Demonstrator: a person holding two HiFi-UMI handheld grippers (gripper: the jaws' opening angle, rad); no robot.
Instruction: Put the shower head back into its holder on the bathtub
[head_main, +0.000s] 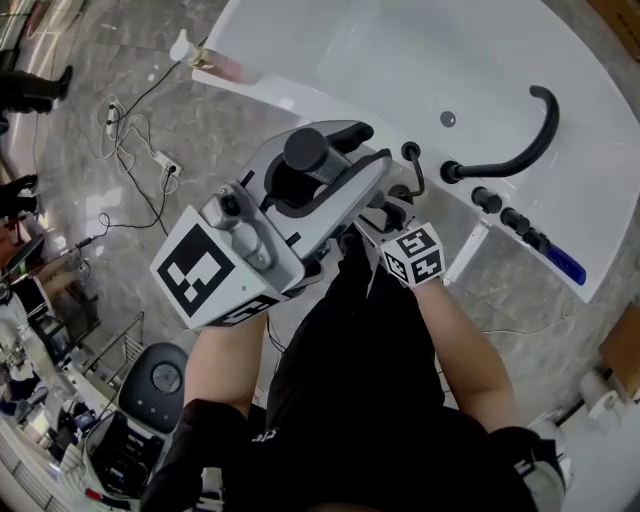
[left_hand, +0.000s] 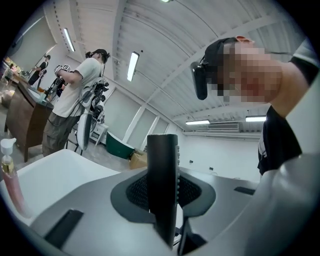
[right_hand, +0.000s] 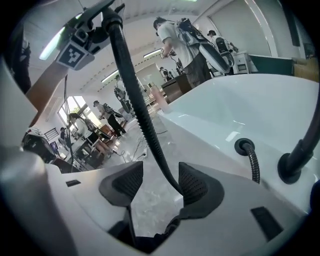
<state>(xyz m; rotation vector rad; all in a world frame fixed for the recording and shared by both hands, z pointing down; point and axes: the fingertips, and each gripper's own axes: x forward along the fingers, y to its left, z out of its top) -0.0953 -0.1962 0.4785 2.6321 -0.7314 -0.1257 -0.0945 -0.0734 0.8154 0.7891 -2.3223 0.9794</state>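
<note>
My left gripper (head_main: 312, 168) is shut on the black handle of the shower head (head_main: 305, 150), held level above the tub's rim. In the left gripper view the handle (left_hand: 162, 170) stands upright, squeezed between both pads. Its ribbed black hose (right_hand: 137, 100) hangs down and passes between the jaws of my open right gripper (right_hand: 159, 185), close to the right pad (right_hand: 196, 184); whether it touches the pad I cannot tell. The right gripper (head_main: 395, 208) sits just below the left one, partly hidden by it. A round black fitting (right_hand: 244, 146) in the white bathtub's rim (right_hand: 210, 135) has hose running out of it.
A curved black spout (head_main: 528, 140) and several black knobs (head_main: 505, 212) stand on the tub's rim to the right. A pink pump bottle (head_main: 218, 62) sits at the rim's far left. Cables (head_main: 135, 150) lie on the marble floor. People stand in the background.
</note>
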